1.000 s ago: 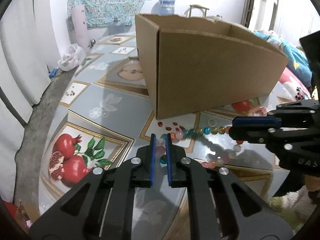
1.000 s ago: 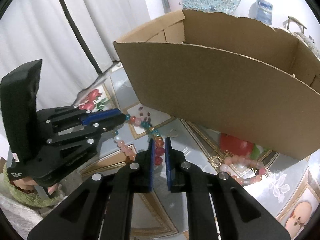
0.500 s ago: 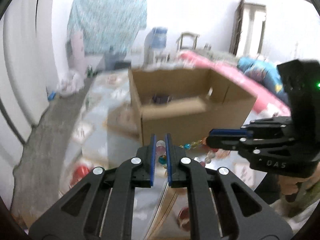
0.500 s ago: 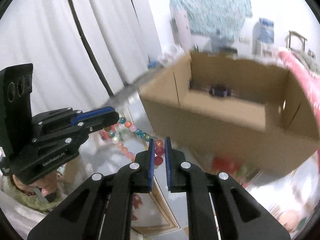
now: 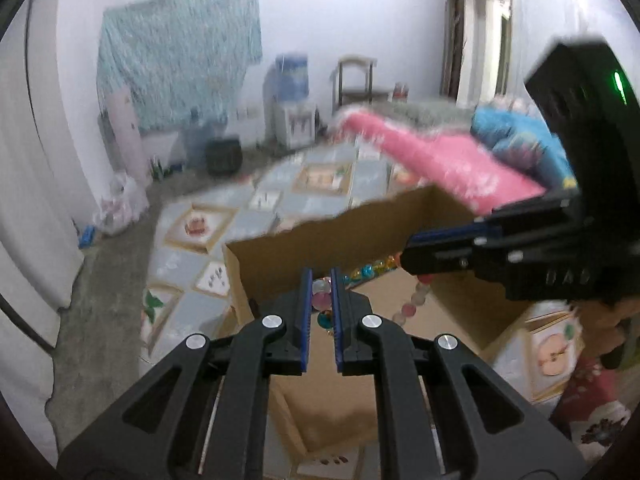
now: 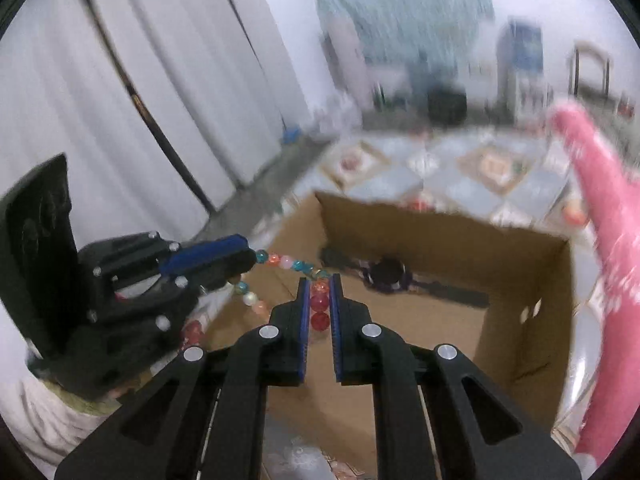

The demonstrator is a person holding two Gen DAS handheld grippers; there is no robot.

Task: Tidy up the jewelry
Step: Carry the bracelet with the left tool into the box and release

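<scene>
A necklace of coloured glass beads (image 5: pixel 370 270) hangs in a loop between both grippers, above the open cardboard box (image 5: pixel 320 236). My left gripper (image 5: pixel 320 280) is shut on beads at one end. My right gripper (image 6: pixel 320 284) is shut on red beads (image 6: pixel 319 312) at the other end. In the right wrist view the bead strand (image 6: pixel 286 261) runs from the left gripper (image 6: pixel 250 258) to mine over the box (image 6: pixel 520 360). A dark piece of jewelry (image 6: pixel 386 274) lies on the box floor. The right gripper shows at the right of the left wrist view (image 5: pixel 404 258).
The box stands on a floor mat with fruit-picture tiles (image 5: pixel 320 178). A pink blanket (image 5: pixel 440 164) lies to the right of the box. White curtains (image 6: pixel 140 100) hang on the left. A water dispenser (image 5: pixel 290 104) and a chair (image 5: pixel 356 80) stand by the far wall.
Both grippers have lifted the bead necklace off the mat and carried it up and over the box rim; the views now look down into the open box.
</scene>
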